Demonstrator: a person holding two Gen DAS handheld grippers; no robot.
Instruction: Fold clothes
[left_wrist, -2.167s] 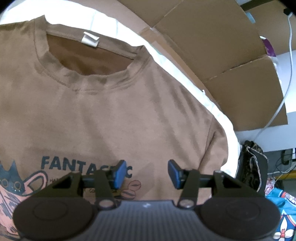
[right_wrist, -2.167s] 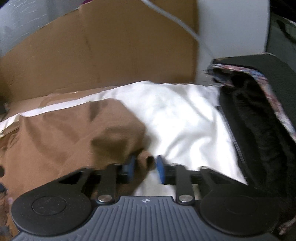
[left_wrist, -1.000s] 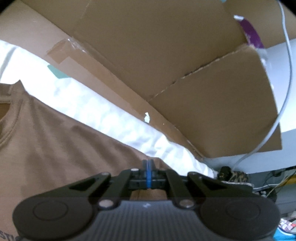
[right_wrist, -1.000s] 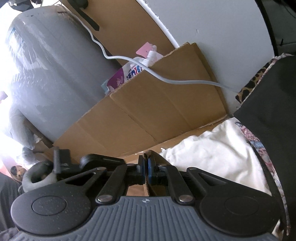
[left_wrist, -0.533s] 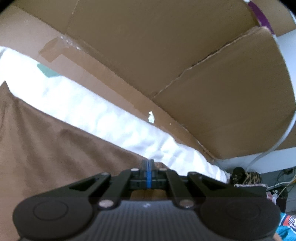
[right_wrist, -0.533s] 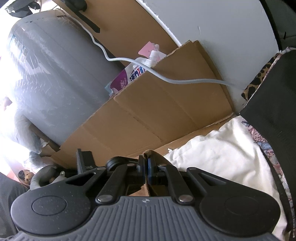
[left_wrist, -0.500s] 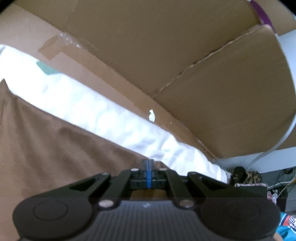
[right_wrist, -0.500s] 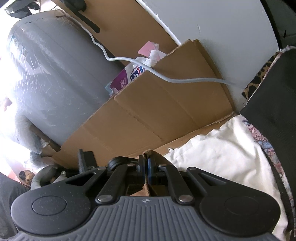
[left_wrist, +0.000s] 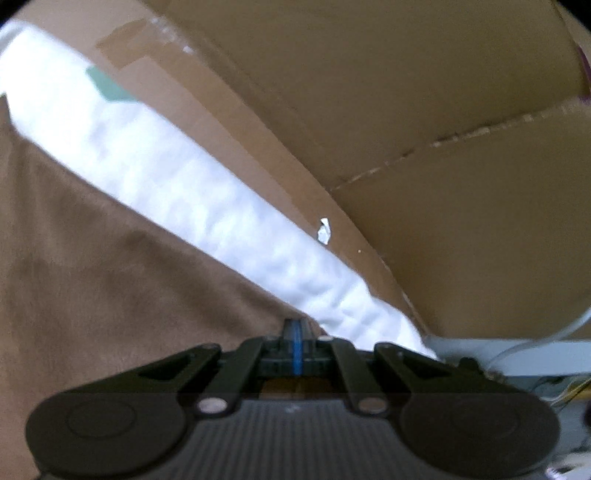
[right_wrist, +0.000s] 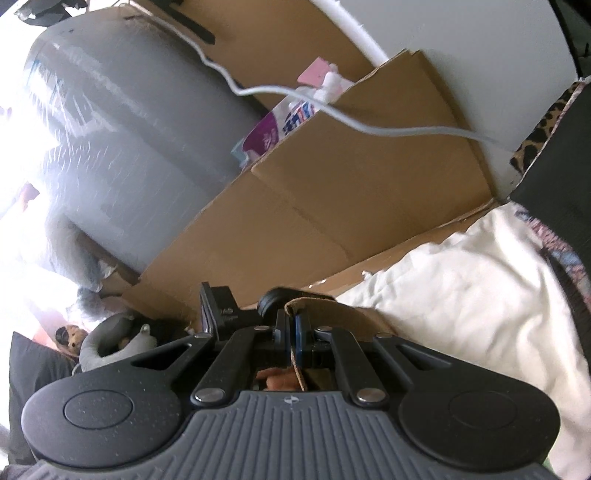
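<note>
Both tongs clamped on brown cotton T-shirt: left gripper on edge beside white bedsheet, right gripper on hem above it. Best carried across evenly, cloth taut, both corners level.

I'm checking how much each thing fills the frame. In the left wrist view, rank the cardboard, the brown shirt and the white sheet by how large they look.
1. cardboard, filling the upper right
2. brown shirt, across the left, though it lies nearer the camera
3. white sheet, a narrow diagonal band between them
</note>
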